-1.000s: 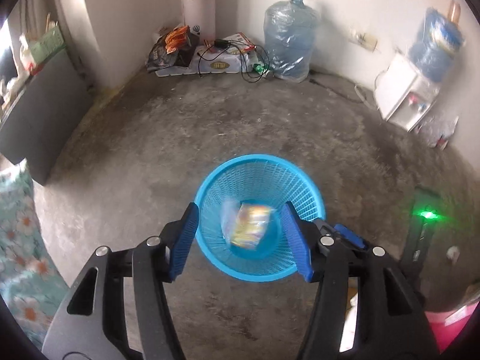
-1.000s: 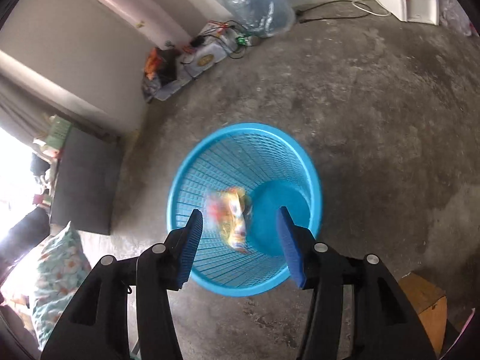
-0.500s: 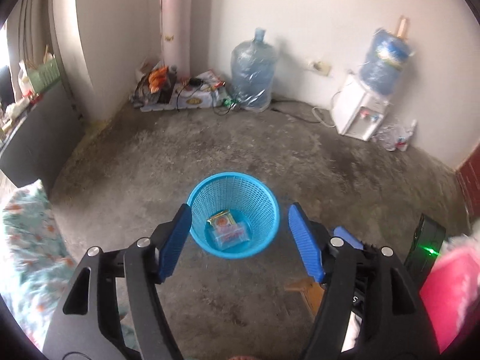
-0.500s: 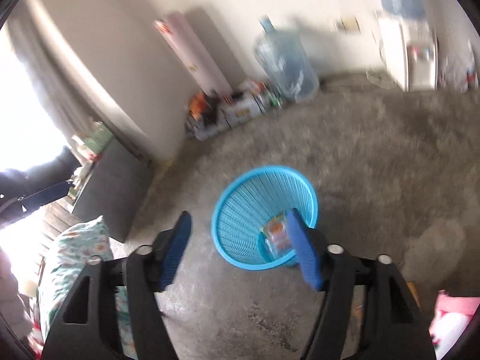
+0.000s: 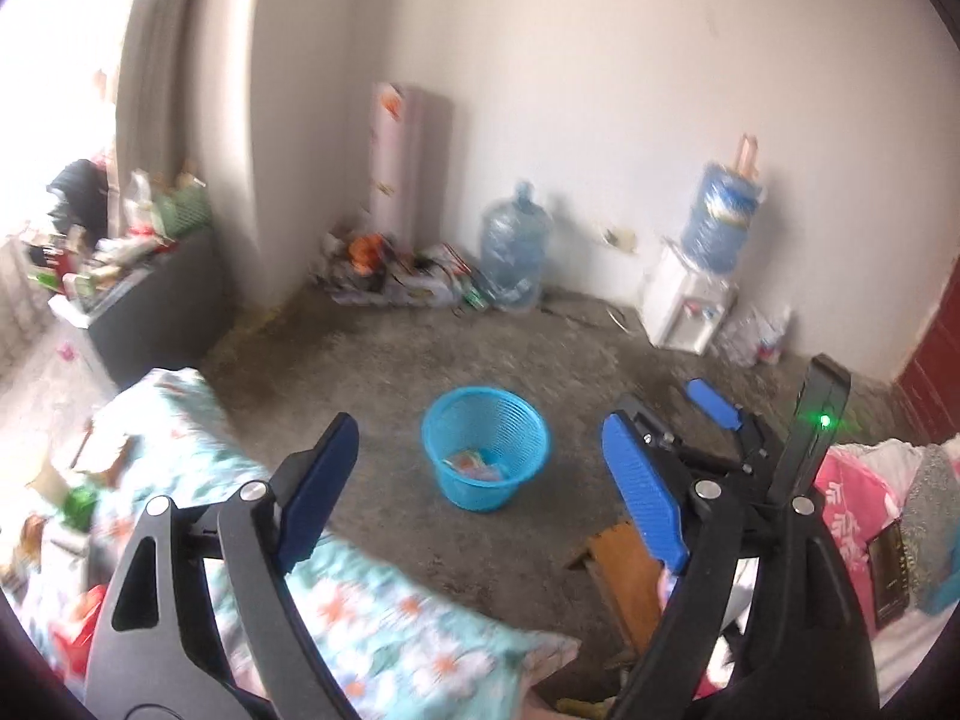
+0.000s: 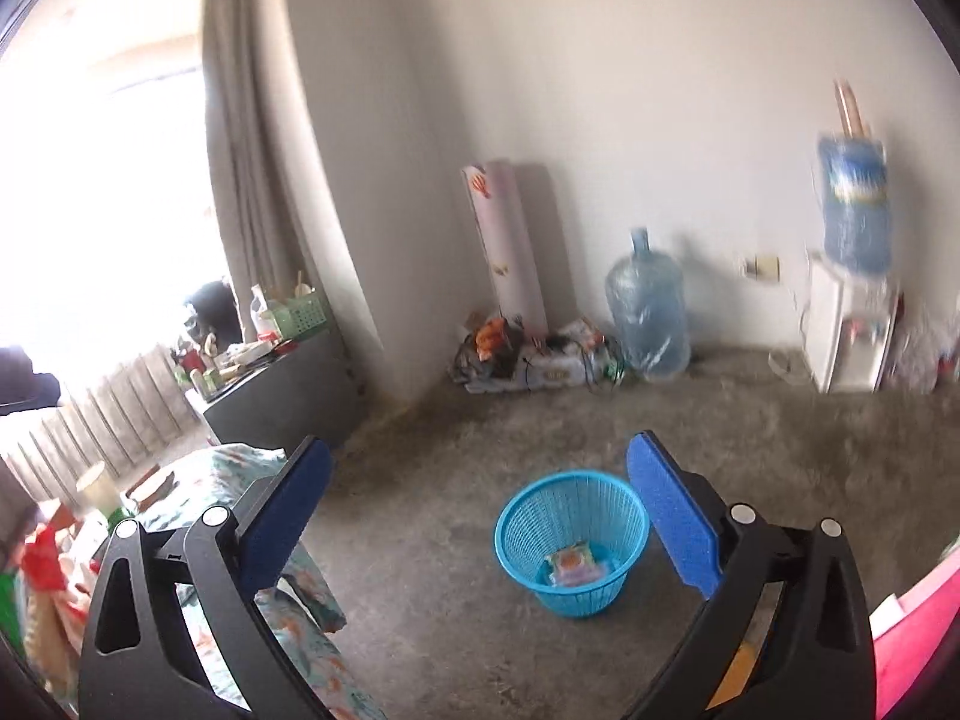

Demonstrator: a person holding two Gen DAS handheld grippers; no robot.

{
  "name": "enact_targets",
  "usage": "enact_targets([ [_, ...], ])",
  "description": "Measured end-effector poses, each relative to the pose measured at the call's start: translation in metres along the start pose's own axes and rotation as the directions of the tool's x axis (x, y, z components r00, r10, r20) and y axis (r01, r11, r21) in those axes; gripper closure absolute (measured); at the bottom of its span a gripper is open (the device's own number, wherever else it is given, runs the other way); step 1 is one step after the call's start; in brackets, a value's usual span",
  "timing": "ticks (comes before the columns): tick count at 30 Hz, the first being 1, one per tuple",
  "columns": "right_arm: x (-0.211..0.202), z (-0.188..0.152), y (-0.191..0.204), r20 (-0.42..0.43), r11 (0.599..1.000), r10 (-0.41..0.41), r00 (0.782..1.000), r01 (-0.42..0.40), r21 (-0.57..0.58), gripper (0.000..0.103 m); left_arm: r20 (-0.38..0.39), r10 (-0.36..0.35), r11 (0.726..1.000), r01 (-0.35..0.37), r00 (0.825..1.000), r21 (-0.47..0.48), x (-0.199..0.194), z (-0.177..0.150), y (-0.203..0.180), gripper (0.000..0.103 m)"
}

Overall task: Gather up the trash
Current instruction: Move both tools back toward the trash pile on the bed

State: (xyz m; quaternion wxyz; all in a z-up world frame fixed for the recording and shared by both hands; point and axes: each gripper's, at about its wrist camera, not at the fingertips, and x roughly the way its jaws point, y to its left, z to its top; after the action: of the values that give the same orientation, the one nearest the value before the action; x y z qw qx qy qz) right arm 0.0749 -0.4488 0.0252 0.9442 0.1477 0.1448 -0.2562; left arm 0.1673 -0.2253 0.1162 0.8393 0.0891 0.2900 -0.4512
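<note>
A blue mesh basket (image 5: 486, 447) stands on the concrete floor with colourful snack wrappers (image 5: 474, 465) lying in its bottom. My left gripper (image 5: 480, 438) hovers well above and back from it, jaws opening, nothing between them. The right wrist view shows the same basket (image 6: 573, 540) and wrappers (image 6: 576, 564) below my right gripper (image 6: 480, 450), whose jaws are opening wide and hold nothing. One blue right-gripper finger (image 5: 714, 405) shows at the right of the left wrist view.
A bed with a floral cover (image 5: 210, 480) and clutter lies at the left. Against the far wall are a water jug (image 5: 516, 258), a dispenser (image 5: 690, 312) and a cable pile (image 5: 390, 276). A dark cabinet (image 5: 156, 300), a wooden piece (image 5: 624, 576) and pink cloth (image 5: 858, 498) border the floor.
Both grippers have risen and pulled back from the basket, which now looks small. Both wrappers have dropped from between the jaws into the basket. Both pairs of jaws have widened.
</note>
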Motion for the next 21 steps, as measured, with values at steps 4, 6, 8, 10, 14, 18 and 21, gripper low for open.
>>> enact_targets([
  [4, -0.022, 0.002, 0.038, 0.020, 0.995, 0.071, 0.997, -0.070, -0.075, 0.007, 0.091, 0.070, 0.997, -0.067, 0.993, -0.035, -0.066, -0.028, 0.016, 0.023],
  [6, -0.031, 0.000, 0.051, 0.032, 0.987, 0.119, 0.992, -0.115, -0.110, 0.007, 0.126, 0.120, 0.990, -0.110, 0.985, -0.084, -0.097, -0.043, 0.030, 0.023],
  [8, -0.040, -0.002, 0.061, 0.040, 0.978, 0.159, 0.986, -0.152, -0.141, 0.007, 0.161, 0.177, 0.980, -0.158, 0.971, -0.122, -0.127, -0.058, 0.043, 0.023],
  [10, -0.049, -0.003, 0.068, 0.054, 0.971, 0.194, 0.979, -0.184, -0.153, 0.007, 0.192, 0.258, 0.958, -0.224, 0.947, -0.181, -0.162, -0.076, 0.058, 0.023],
  [14, -0.058, -0.001, 0.082, 0.036, 0.949, 0.294, 0.955, -0.287, -0.132, 0.007, 0.200, 0.383, 0.898, -0.312, 0.902, -0.312, -0.213, -0.113, 0.088, 0.021],
  [18, -0.056, -0.003, 0.099, -0.025, 0.913, 0.395, 0.918, -0.396, -0.103, 0.007, 0.171, 0.471, 0.836, -0.376, 0.866, -0.401, -0.240, -0.146, 0.115, 0.020],
  [21, -0.053, -0.008, 0.114, -0.082, 0.876, 0.473, 0.877, -0.479, -0.064, 0.007, 0.155, 0.488, 0.811, -0.381, 0.859, -0.444, -0.248, -0.165, 0.130, 0.020],
])
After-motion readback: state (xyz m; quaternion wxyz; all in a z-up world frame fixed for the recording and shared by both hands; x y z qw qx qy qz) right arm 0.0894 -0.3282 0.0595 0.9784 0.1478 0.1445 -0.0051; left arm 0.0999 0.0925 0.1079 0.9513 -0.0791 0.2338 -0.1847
